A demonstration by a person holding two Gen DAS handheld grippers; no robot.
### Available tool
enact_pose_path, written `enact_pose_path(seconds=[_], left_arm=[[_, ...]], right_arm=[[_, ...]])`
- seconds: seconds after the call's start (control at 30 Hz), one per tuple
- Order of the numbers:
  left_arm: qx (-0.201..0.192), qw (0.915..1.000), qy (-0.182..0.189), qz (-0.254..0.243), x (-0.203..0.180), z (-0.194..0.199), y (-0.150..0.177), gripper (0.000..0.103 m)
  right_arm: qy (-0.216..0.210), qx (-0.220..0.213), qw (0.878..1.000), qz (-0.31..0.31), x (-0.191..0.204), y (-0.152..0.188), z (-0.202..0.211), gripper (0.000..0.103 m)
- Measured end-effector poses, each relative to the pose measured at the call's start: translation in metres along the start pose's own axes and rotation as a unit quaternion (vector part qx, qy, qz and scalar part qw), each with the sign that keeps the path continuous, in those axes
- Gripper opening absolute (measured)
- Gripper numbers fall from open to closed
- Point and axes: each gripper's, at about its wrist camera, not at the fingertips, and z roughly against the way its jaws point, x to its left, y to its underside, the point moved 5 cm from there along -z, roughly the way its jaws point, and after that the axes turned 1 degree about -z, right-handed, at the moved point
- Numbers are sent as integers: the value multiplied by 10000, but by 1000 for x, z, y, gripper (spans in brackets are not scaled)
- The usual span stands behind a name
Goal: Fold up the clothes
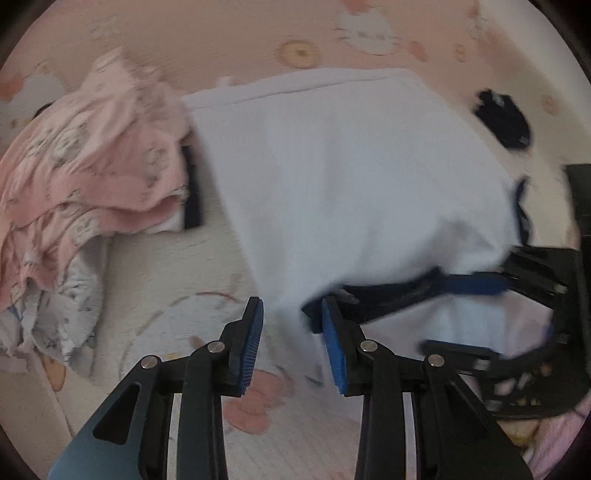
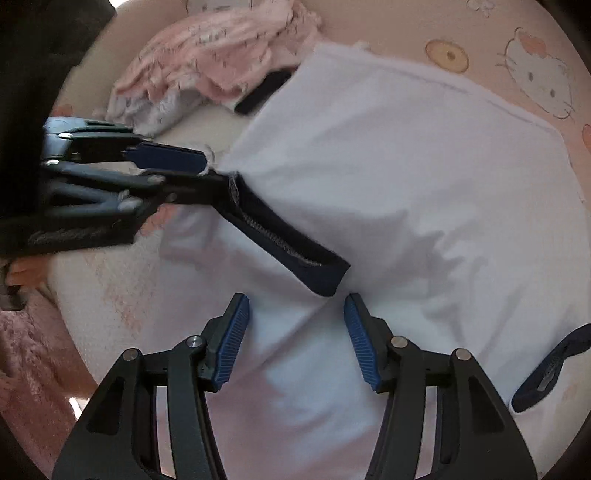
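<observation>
White garment with navy trim spread on a patterned pink sheet; both grippers over its near edge.

Left wrist view: left gripper (image 1: 291,345) stands partly open, fabric edge between its pads, grip not confirmable. Pink clothes pile (image 1: 85,166) at left, a dark item (image 1: 504,118) at upper right. Right wrist view: right gripper (image 2: 295,341) open above white garment (image 2: 388,177), holding nothing; navy cuff (image 2: 291,247) centre frame.

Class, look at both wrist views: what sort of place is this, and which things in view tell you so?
Probably a bedroom, with the work done on a bed: a soft pink cartoon-cat sheet lies under everything, a crumpled pile of pink clothes sits at one side, and a white garment is spread for folding.
</observation>
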Motion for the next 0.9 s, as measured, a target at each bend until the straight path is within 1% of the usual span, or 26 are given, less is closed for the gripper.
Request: enact_pose_path(seconds=[0.07,0.1,0.13,0.17,0.2,0.23,0.3,0.4,0.43,0.5,0.57,0.63,0.73,0.8,0.83,0.9], left_arm=[[-96,9998,82,159,2,4,-1,34],[-219,9995,157,155,1,11,-3,34],[-350,9989,315,88,-3,19,-4,34],[-459,9978,470,14,-7,27,-5,34],[-486,9970,605,-83,-12,30,-3,34],[-432,9963,709,-203,-19,30,0,34],[-295,9949,860,-443,-32,28,6,34],[214,9967,483,-618,-39,0,17,34],[257,9973,392,-558,-38,-5,18,34],[183,9984,427,-337,-33,-3,14,34],[43,9989,451,-138,-30,1,11,34],[-100,9990,402,-185,-33,5,10,34],[-262,9991,287,-192,-36,6,5,34],[-318,9990,283,-110,-28,3,-2,34],[-341,9990,278,-53,-24,3,-4,34],[-322,9989,330,58,-18,4,-7,34]], right_arm=[[-256,-257,9988,-323,-8,-6,11,55],[-326,-400,9975,-478,-14,-9,17,55],[-332,-486,9966,-574,-18,-12,20,55],[-232,-576,9958,-680,-25,-14,24,55],[-105,-602,9955,-728,-30,-16,24,55],[-18,-534,9960,-711,-35,-15,21,55],[26,-23,9990,-450,-34,-10,3,56],[361,207,9989,216,-23,-4,-1,57],[379,240,9987,254,-23,-4,0,57],[316,228,9992,120,-29,-5,2,56],[243,-116,9994,-229,-36,-6,12,56],[90,-411,9986,-306,-34,-10,19,56],[243,-629,9977,-40,-26,-18,19,58],[687,-398,9968,130,-31,-21,0,56],[720,-411,9965,109,-34,-20,-3,56],[688,-530,9959,-264,-44,-22,5,56]])
